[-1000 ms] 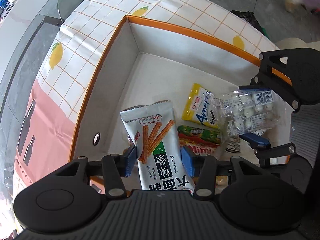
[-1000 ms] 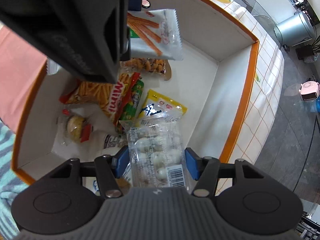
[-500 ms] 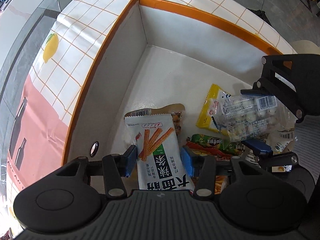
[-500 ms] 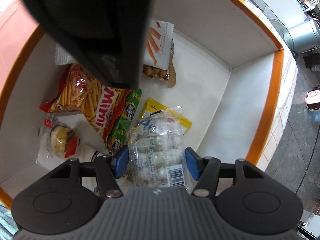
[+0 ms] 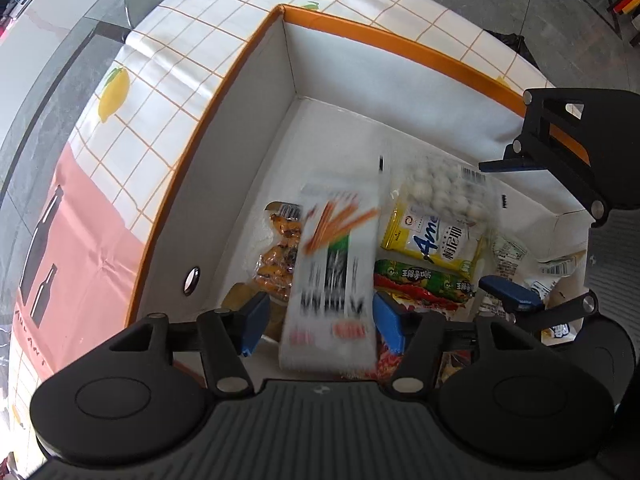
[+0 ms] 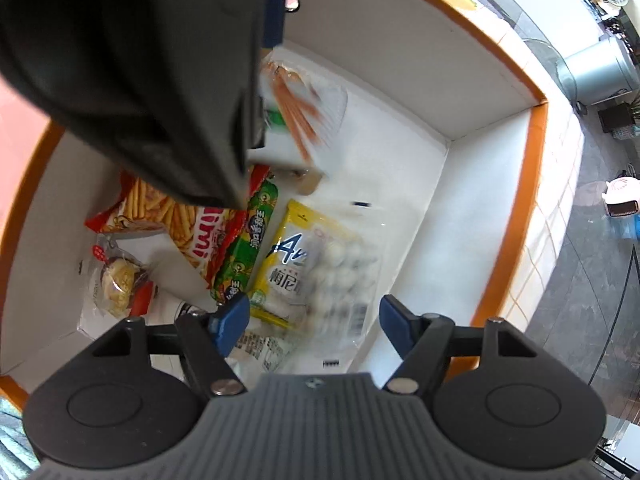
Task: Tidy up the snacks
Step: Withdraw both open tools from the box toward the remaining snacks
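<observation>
Both my grippers let go of their packets over the box

My left gripper (image 5: 316, 322) is opening, and the white stick-snack packet (image 5: 334, 264) is blurred between its spread jaws, not pinched. My right gripper (image 6: 314, 320) is opening too, and the clear bag of white balls (image 6: 340, 272) falls free. Many snacks already lie in the orange-rimmed box (image 5: 400, 46); whether more remain outside, I cannot tell.

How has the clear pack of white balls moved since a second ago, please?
Yes: the clear pack of white balls has dropped from the opening right tongs onto the yellow packet in the box.
</observation>
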A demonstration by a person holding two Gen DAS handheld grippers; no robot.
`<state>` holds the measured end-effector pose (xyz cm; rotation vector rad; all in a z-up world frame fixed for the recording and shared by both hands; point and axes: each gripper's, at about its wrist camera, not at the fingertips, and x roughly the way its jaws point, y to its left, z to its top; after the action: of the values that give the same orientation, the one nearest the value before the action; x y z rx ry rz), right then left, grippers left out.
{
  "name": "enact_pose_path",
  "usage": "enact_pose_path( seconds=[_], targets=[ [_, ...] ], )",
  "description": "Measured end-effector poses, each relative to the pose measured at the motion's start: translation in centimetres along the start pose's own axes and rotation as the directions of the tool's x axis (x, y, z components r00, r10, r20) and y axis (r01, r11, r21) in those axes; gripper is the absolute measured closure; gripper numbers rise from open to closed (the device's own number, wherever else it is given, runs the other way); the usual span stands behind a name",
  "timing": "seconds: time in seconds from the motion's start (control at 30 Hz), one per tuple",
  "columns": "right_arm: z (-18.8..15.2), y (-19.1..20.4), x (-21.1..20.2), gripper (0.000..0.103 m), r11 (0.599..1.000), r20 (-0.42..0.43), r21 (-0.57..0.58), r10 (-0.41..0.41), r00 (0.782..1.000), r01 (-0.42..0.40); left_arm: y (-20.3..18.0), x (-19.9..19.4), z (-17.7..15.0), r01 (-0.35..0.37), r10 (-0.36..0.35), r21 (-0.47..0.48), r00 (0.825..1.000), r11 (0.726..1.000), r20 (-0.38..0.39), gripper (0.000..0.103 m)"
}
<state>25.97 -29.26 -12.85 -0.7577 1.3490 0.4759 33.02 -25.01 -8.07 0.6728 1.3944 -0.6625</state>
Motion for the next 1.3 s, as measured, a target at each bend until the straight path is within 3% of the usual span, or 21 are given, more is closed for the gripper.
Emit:
enact_pose_path(
  seconds=[0.37, 0.83, 1.3],
  targets=[
    [-0.4, 2.6, -4.1, 0.033, 0.999, 0.024, -0.032, -0.039, 0.999, 0.040, 0.2, -5.2, -3.7, -0.037, 0.038, -0.028, 0.998, 0.999, 0.053, 0.032],
    [-0.2, 7.8, -10.6, 0.033, 0.992, 0.093, -0.066, -0.102, 0.990, 0.108, 2.1, -11.1, -11.5, -0.083, 0.100, -0.134, 0.988, 0.988, 0.121, 0.032],
    [4.2, 13.8, -13.5, 0.033, 0.997, 0.231, -0.064, -0.023, 0.973, 0.039, 8.4, -12.3, -23.1, -0.096, 0.160, -0.362, 0.975, 0.927, 0.151, 0.031]
  ],
)
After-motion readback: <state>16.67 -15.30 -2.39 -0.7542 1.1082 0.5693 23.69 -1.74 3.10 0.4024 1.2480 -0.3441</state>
